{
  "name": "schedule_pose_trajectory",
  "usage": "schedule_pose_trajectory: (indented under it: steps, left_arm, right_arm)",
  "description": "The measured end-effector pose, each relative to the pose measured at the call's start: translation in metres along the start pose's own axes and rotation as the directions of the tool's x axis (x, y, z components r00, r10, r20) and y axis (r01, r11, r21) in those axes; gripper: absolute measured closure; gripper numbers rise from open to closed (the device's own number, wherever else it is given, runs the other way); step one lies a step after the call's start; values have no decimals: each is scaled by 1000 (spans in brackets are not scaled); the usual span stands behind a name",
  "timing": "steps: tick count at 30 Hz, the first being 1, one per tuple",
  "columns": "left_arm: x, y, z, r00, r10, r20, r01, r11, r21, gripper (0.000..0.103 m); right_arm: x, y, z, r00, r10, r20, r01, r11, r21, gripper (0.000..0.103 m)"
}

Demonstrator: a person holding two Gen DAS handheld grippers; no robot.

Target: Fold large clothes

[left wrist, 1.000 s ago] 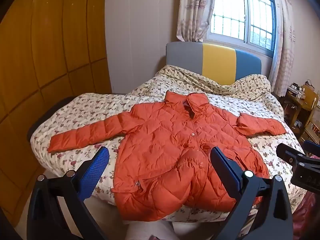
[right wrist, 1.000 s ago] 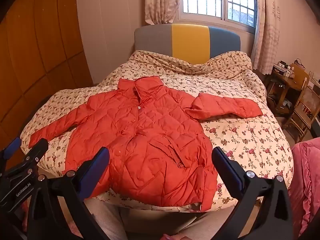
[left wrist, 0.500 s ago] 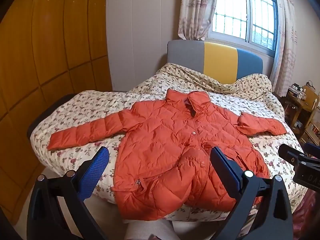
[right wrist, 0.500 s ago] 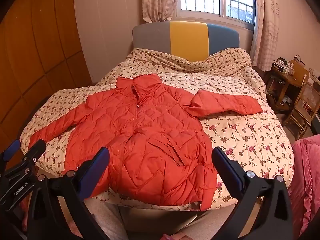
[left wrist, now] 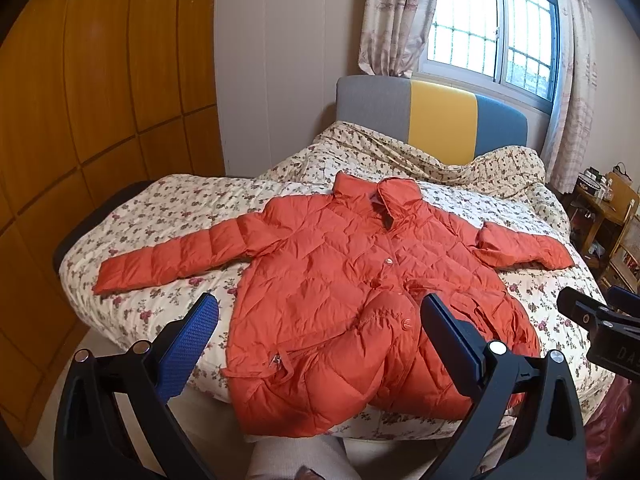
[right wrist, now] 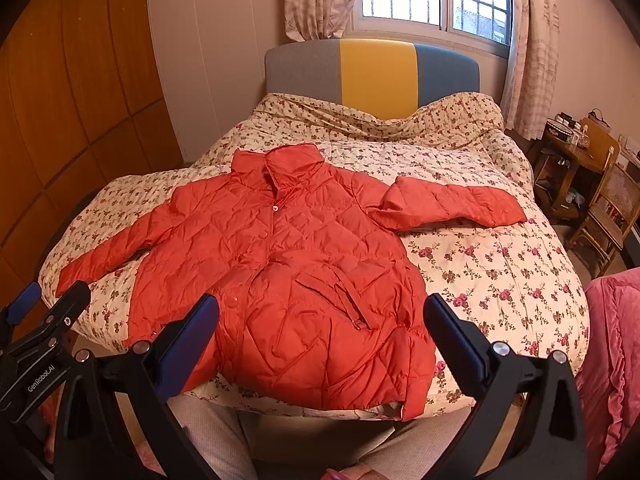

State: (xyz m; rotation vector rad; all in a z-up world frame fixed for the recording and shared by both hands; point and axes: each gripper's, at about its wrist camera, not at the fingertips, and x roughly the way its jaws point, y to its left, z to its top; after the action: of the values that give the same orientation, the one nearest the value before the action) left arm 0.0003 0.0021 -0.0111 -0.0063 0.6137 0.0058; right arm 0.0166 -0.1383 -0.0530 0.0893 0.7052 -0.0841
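An orange quilted jacket [left wrist: 344,276] is lying on a cream, red-flowered quilt [right wrist: 492,264]; the headboard [right wrist: 372,74] is showing grey, yellow and blue panels.

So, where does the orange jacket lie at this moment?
In both wrist views the orange jacket lies spread, front up, on the floral quilt, collar toward the headboard and hem over the near edge, beyond both open grippers.
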Motion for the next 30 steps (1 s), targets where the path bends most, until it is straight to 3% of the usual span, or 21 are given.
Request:
schedule_pose_trajectory:
  steps: [30]
  left_arm:
    - [4, -1, -9, 1000, -10, -25, 9, 1000, -14, 3]
  right_arm:
    - [8, 4, -2, 1000, 4, -23, -4, 1000, -4, 2]
